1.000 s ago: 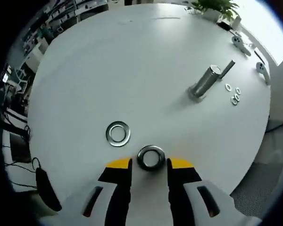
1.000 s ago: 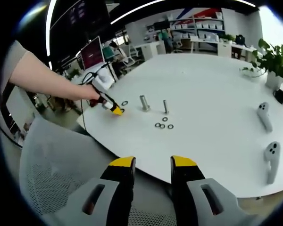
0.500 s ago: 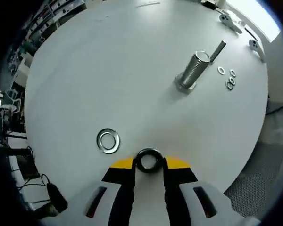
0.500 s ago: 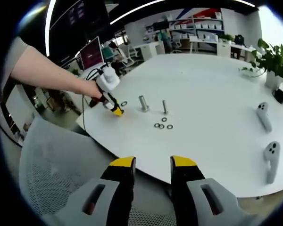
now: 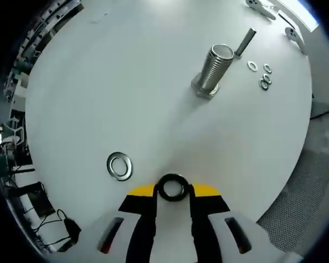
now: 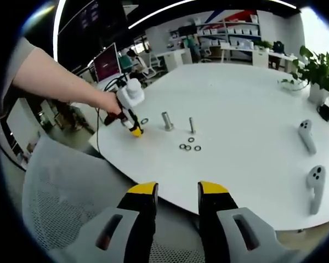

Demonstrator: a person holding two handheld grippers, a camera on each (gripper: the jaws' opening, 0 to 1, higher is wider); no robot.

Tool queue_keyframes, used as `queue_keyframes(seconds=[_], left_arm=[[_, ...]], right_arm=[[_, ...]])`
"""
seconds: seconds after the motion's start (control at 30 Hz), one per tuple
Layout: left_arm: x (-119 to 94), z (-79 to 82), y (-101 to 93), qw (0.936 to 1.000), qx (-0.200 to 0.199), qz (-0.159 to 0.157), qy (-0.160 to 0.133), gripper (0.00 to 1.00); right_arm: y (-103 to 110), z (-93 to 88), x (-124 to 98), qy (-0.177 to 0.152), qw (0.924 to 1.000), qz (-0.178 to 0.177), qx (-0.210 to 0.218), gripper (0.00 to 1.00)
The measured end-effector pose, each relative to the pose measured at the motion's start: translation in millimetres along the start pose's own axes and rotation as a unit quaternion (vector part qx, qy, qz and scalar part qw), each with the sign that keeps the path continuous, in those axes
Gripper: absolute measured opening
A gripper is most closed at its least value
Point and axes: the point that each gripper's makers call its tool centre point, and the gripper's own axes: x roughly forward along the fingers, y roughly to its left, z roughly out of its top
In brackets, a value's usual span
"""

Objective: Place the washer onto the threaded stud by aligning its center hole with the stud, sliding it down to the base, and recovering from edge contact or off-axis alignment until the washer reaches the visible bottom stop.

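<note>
The left gripper (image 5: 173, 189) is clamped on a washer (image 5: 173, 187), the dark ring held between the two yellow-tipped jaws just above the white table (image 5: 126, 82). A second washer (image 5: 119, 166) lies flat on the table near the jaws, to their left in the left gripper view. The threaded stud (image 5: 212, 70) stands upright on its hexagonal base well apart from the held washer, toward the upper right of that view. Just beyond it stands a thinner stud (image 5: 244, 41), with a few small washers (image 5: 263, 75) lying loose beside it (four can be counted). In the right gripper view, the right gripper (image 6: 176, 192) has its jaws apart with nothing between them, hanging off the table edge above a mesh chair (image 6: 60, 203). The person's hand (image 6: 107, 104) holds the left gripper over the table's near edge, close to the stud. Two white controllers (image 6: 310, 159) lie at the table's right side.
</note>
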Motion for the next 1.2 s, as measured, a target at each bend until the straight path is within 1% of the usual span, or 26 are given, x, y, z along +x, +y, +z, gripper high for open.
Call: queue_keyframes(seconds=[0.1,0.2,0.27,0.47,0.5,0.7,0.83,0.87,0.9,0.97,1.03,1.13,1.2], left_arm=[[-1.2,-0.5,-1.9,0.9999,0.008,0.012,-0.007,0.20],[-1.5,-2.4,-6.2,0.9999,-0.012,-0.006,-0.009,0.20],[-0.6,-2.8,-6.6,0.9999,-0.002,-0.008,-0.005,0.20],[-1.1,-2.5,-6.1,0.9999,-0.006,-0.009,0.001,0.20],[-0.7,-2.5,-5.1,0.9998,-0.019,-0.009,-0.003,0.20],[-1.2,-3.2,-7.8,0.9996,-0.019,-0.006,-0.019,0.20],[-0.1,-3.5,-5.6,0.9990,-0.035,-0.002,-0.029,0.20],[-0.6,-3.3,-6.9,0.9989,-0.034,-0.006,-0.032,0.20],[-1.0,-2.7,-10.8,0.9990,-0.024,-0.016,-0.034,0.20],[-1.3,-3.5,-13.5,0.9994,-0.002,-0.015,-0.031,0.19],[-1.5,-3.6,-14.1,0.9994,-0.002,-0.014,-0.031,0.19],[-1.9,-2.8,-18.1,0.9993,0.001,-0.021,-0.030,0.19],[-4.1,0.3,-16.7,0.9990,0.031,-0.007,-0.032,0.19]], right_arm=[[0.1,0.0,0.1,0.000,1.0000,0.000,-0.002,0.31],[0.3,-0.1,0.2,0.001,1.0000,0.001,-0.003,0.31],[0.6,-0.4,0.1,0.002,1.0000,0.001,-0.004,0.31],[0.4,-1.2,0.0,0.004,1.0000,0.001,-0.006,0.31],[0.3,-1.0,0.0,0.003,1.0000,0.000,-0.005,0.31],[-1.0,-0.9,-0.4,0.002,1.0000,-0.003,-0.006,0.31],[-1.2,-0.8,-0.4,0.002,1.0000,-0.003,-0.006,0.31],[-1.1,-0.6,-0.5,0.002,1.0000,-0.003,-0.005,0.31],[-1.0,-0.4,-0.6,0.001,1.0000,-0.002,-0.005,0.31],[-0.8,-0.1,-0.6,0.000,1.0000,-0.002,-0.005,0.31],[-1.1,0.4,-0.7,-0.001,1.0000,-0.003,-0.005,0.31],[-1.1,0.5,-0.5,-0.001,1.0000,-0.003,-0.005,0.31],[-1.3,0.7,-0.6,-0.002,1.0000,-0.003,-0.004,0.31]])
